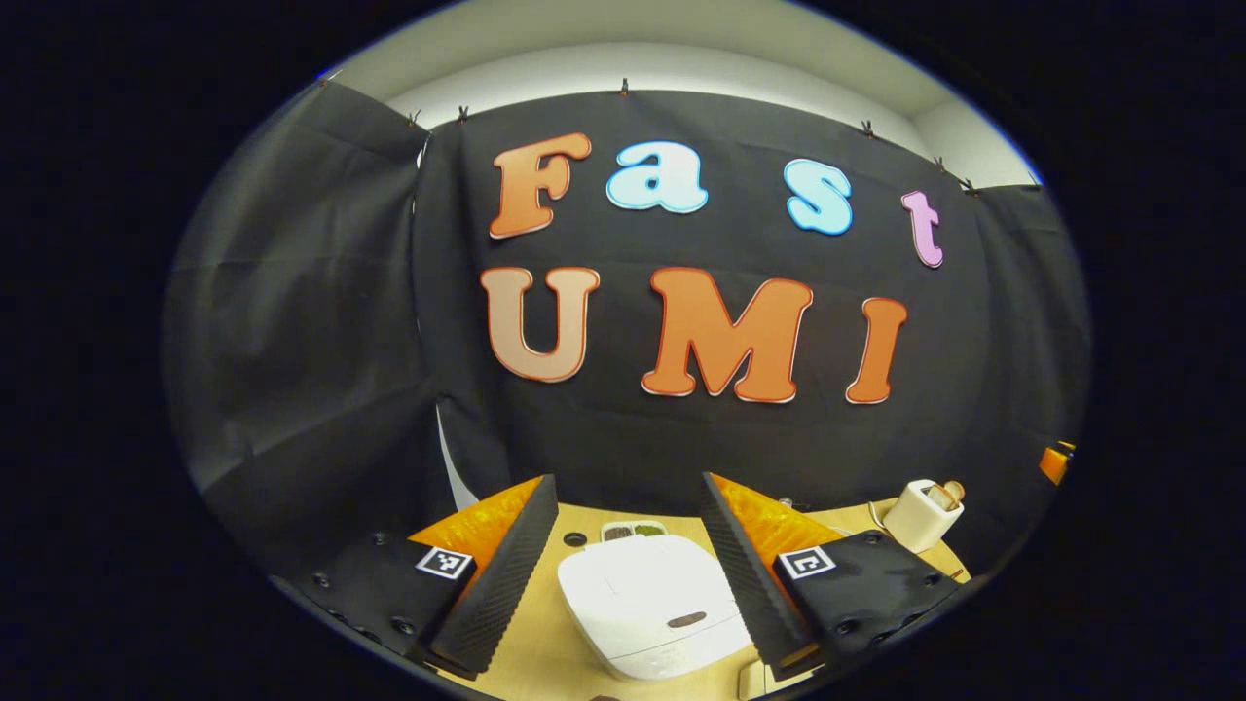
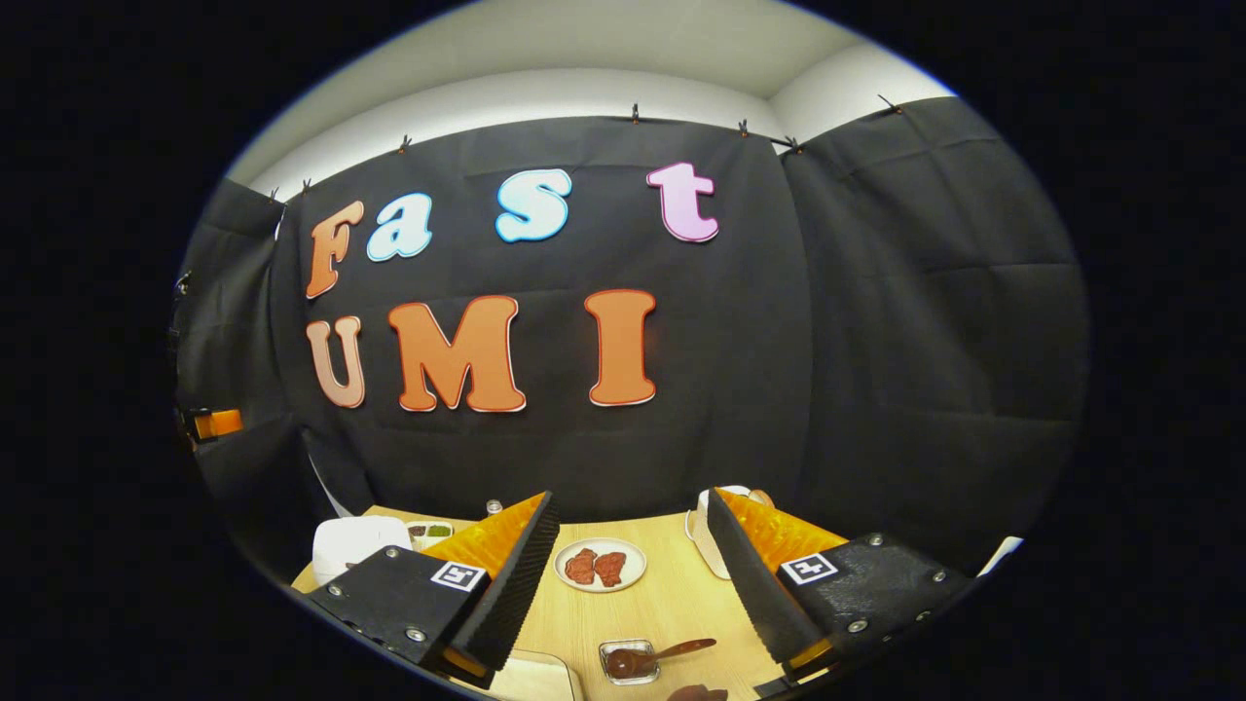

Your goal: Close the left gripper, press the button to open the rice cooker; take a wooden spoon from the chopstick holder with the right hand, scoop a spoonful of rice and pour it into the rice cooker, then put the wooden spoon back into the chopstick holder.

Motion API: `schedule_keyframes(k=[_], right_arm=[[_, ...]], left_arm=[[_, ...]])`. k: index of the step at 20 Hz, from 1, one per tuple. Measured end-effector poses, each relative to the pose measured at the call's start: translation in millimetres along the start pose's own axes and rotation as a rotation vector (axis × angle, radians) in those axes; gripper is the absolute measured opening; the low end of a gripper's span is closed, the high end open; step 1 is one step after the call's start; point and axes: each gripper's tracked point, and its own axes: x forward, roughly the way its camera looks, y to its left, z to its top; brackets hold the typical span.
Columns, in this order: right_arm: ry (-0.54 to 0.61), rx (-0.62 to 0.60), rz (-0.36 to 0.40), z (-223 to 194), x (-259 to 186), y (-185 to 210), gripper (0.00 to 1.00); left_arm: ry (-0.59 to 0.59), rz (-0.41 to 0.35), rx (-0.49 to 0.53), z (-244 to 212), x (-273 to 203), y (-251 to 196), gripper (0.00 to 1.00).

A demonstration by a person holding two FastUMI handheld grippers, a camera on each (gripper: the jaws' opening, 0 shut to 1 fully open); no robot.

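Nothing done yet, by the look of it: rice cooker [image 1: 654, 604] with lid down, button unpressed, no spoon in hand.

Left gripper view, near to far: left gripper [image 1: 631, 570] with jaws spread wide, holding nothing, not yet closed for the press. Between and below those jaws, on the worktop [image 1: 545, 652], the cooker with its dark button [image 1: 686, 619] on the front edge. Beyond it, a small dish [image 1: 634, 531]. Far right, the chopstick holder [image 1: 920, 515] with a wooden handle poking out of the top.

Right gripper view: right gripper [image 2: 631, 584] likewise agape and empty. Just below the gap, a small glass bowl [image 2: 628, 660] with a spoon resting in it. Farther on, a plate [image 2: 600, 564]. Holder partly hidden behind the right-hand finger.

Left to do: close, press, fetch spoon, scoop, pour, return.
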Motion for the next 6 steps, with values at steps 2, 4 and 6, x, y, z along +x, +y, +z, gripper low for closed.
schedule_keyframes(k=[2,4,6], right_arm=[[-0.031,-0.005,-0.014,9,-10,-1,0.95],[-0.047,-0.013,-0.026,13,-22,-1,0.94],[-0.06,-0.025,-0.043,18,-36,-1,0.94]], left_arm=[[-0.036,-0.008,0.004,16,-14,5,0.99],[-0.056,-0.025,0.001,22,-30,7,0.96],[-0.063,-0.027,0.01,25,-42,15,0.96]])
